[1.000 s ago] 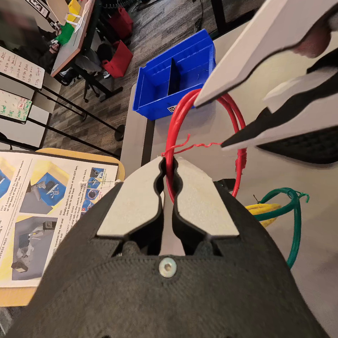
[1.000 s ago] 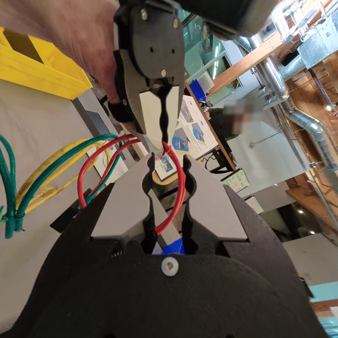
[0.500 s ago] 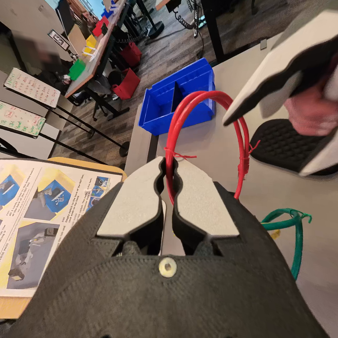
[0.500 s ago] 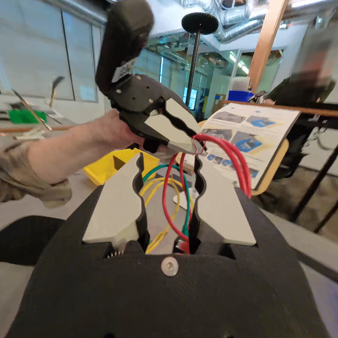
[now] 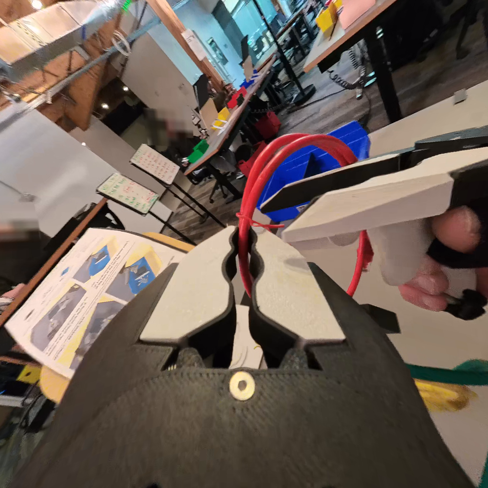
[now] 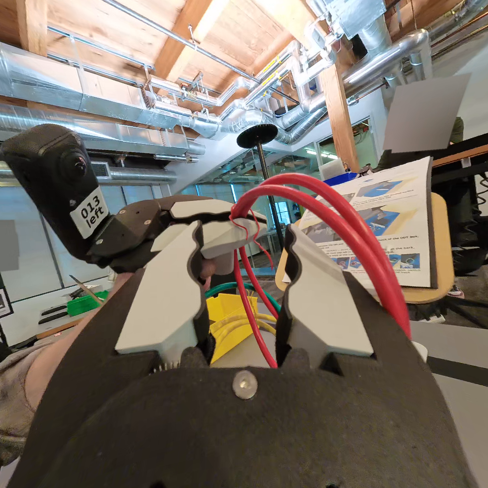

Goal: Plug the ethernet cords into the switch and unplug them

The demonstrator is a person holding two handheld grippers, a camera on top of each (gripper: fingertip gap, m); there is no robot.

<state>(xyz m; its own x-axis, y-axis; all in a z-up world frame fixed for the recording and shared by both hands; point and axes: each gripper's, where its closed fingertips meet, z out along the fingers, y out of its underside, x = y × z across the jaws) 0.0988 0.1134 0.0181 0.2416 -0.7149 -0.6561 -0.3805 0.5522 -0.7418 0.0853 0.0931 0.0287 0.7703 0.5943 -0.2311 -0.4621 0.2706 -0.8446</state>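
The left tongs (image 5: 244,239) pinch the coiled red ethernet cord (image 5: 266,169) at frame centre. The right tongs (image 6: 243,237) stand spread, one strand between them. Best pull off the twist tie (image 5: 257,224) gently, keeping the coil steady above the tabletop (image 5: 435,340).

L wrist cam looks close along its claw (image 5: 244,235), R cam tilts ceilingward; both share red cord (image 5: 264,182) (image 6: 343,219).

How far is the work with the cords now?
Early. The left gripper is shut on the coiled red cord, its twist tie still on. The right gripper is open nearby. Green cord and yellow cord wait. No switch is visible.
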